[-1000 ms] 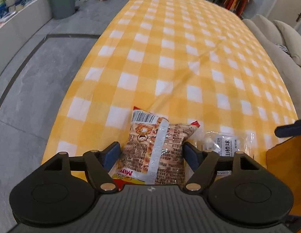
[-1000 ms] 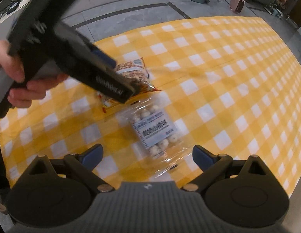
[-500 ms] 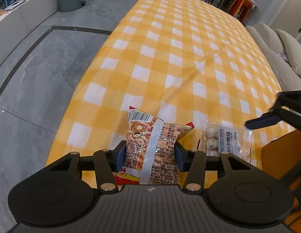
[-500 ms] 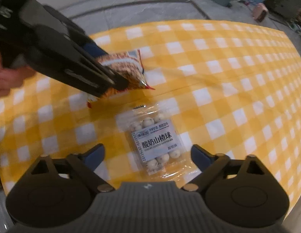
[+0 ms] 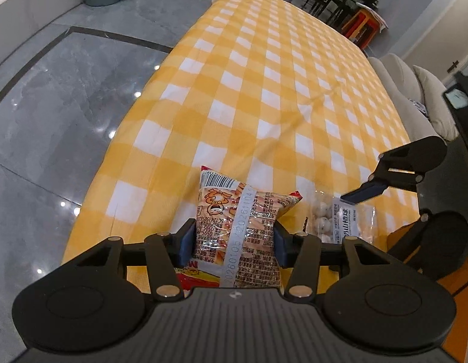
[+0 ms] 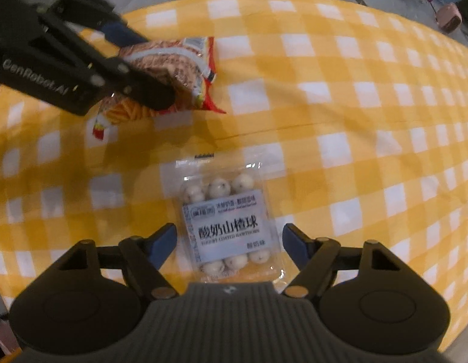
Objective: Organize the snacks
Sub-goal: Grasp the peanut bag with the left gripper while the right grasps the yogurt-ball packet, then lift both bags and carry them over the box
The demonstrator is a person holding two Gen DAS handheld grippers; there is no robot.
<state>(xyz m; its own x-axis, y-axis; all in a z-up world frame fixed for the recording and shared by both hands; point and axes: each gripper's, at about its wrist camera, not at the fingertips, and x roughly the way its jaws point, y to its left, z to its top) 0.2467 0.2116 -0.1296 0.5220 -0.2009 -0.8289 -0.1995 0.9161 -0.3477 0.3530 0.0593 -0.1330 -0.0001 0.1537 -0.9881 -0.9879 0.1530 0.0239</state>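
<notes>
Already the left gripper [image 5: 234,242] pinches the crinkly snack bag [image 5: 243,230] mid-body; the right gripper [image 6: 229,243], narrowing, straddles the probably slippery clear pouch [image 6: 226,220].

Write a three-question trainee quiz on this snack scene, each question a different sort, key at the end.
1. True or false: the left tool is clamped on the orange snack packet.
2. The clear packet of white balls lies: A) in a box, B) on the checked tablecloth, C) on the floor.
3. Fill in: the right tool has its pads on either side of the clear packet, ____ touching it.

Key: 1 true; 2 B; 3 not
</notes>
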